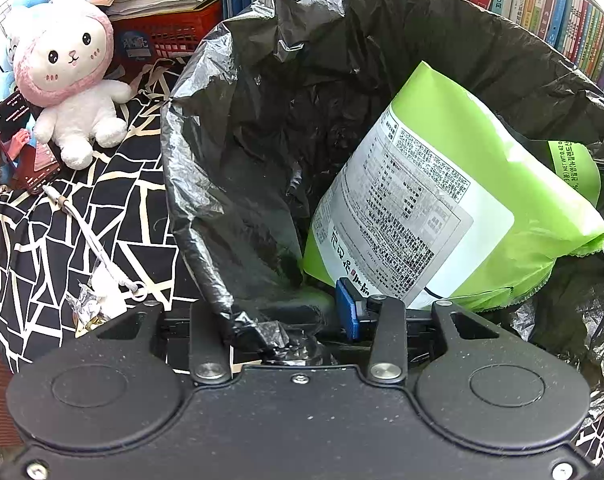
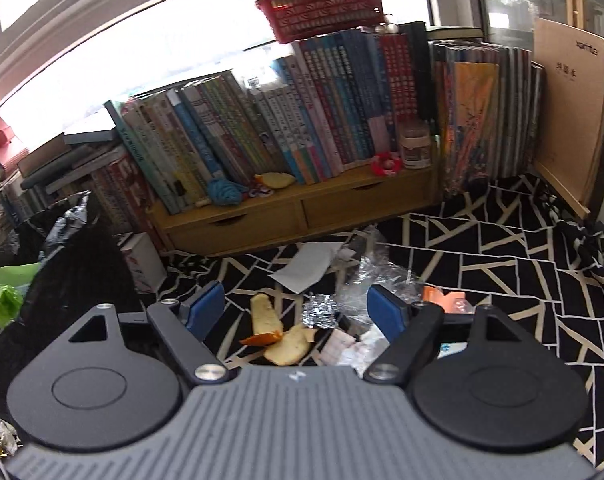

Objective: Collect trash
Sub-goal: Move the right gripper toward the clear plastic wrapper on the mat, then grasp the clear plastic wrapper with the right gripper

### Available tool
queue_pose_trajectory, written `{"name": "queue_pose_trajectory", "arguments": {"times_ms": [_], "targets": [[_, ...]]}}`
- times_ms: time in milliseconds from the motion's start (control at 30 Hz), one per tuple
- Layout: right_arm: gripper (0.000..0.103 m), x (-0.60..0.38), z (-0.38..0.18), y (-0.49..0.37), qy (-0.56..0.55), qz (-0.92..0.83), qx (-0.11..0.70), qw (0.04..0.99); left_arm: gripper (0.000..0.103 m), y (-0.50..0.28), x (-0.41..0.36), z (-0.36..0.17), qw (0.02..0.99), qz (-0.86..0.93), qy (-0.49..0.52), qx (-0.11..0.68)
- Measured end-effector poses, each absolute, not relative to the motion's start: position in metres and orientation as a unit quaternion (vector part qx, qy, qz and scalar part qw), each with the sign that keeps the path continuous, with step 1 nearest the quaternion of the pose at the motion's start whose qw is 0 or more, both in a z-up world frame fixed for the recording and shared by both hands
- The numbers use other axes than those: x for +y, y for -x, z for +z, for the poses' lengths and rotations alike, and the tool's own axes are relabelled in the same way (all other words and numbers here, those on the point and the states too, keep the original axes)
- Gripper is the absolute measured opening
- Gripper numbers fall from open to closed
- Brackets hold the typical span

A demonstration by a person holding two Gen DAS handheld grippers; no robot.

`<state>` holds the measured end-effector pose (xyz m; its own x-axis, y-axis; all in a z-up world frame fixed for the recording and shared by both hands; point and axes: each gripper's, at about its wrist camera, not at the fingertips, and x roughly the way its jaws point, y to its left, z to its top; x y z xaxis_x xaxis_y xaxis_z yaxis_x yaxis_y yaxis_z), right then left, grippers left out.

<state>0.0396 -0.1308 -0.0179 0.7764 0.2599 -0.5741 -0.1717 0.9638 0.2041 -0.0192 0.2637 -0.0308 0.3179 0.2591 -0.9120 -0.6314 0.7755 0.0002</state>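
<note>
My left gripper (image 1: 285, 322) is shut on the bunched near rim of a black trash bag (image 1: 261, 128) and holds its mouth wide. A large green packet (image 1: 482, 184) leans inside the bag. In the right wrist view my right gripper (image 2: 295, 310) hangs open and empty above litter on the black-and-white patterned cloth (image 2: 502, 264). Between and below its blue pads (image 2: 203, 308) lie pieces of orange peel (image 2: 277, 336) and crumpled foil (image 2: 320, 310). Beyond them are a white paper sheet (image 2: 308, 266), clear plastic wrap (image 2: 366, 276) and an orange wrapper (image 2: 442, 296). The bag (image 2: 73, 256) stands at the left.
A pink-and-white plush toy (image 1: 69, 80), a phone (image 1: 21, 140) and its cable lie left of the bag. A low wooden shelf (image 2: 302, 208) of books backs the litter, with a white box (image 2: 141, 260) at its left end. A wooden board (image 2: 570, 112) leans at the right.
</note>
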Motion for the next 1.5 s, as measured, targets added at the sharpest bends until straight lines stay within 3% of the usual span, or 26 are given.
{"name": "queue_pose_trajectory", "arguments": {"times_ms": [600,900,1200,1300,1333,1400,1433,1467,1500], "targets": [[0.092,-0.232,-0.081,-0.053,-0.071,-0.043,0.345,0.935,0.04,0.021,0.263,-0.031,0.789,0.289,0.18,0.512],[0.092,-0.252,-0.119,-0.056,-0.075,-0.064,0.382,0.919,0.04,0.018,0.26,-0.03,0.787,0.296,0.167,0.516],[0.092,-0.242,-0.122,-0.085,-0.085,-0.031,0.362,0.928,0.04,0.017,0.256,-0.028,0.785,0.308,0.157,0.514],[0.084,-0.23,-0.129,-0.106,-0.068,-0.013,0.378,0.923,0.04,0.017,0.256,-0.028,0.784,0.312,0.156,0.514],[0.077,-0.227,-0.132,-0.111,-0.066,-0.009,0.385,0.92,0.04,0.017,0.256,-0.028,0.784,0.313,0.156,0.514],[0.055,-0.224,-0.135,-0.119,-0.067,-0.005,0.4,0.914,0.04,0.017,0.256,-0.028,0.784,0.314,0.156,0.513],[0.037,-0.223,-0.136,-0.12,-0.069,-0.006,0.406,0.911,0.04,0.017,0.256,-0.028,0.784,0.315,0.156,0.513],[0.028,-0.222,-0.135,-0.12,-0.07,-0.009,0.408,0.91,0.04,0.018,0.256,-0.028,0.784,0.315,0.156,0.512],[0.028,-0.222,-0.133,-0.118,-0.073,-0.007,0.404,0.912,0.04,0.018,0.256,-0.028,0.784,0.315,0.156,0.512]]}}
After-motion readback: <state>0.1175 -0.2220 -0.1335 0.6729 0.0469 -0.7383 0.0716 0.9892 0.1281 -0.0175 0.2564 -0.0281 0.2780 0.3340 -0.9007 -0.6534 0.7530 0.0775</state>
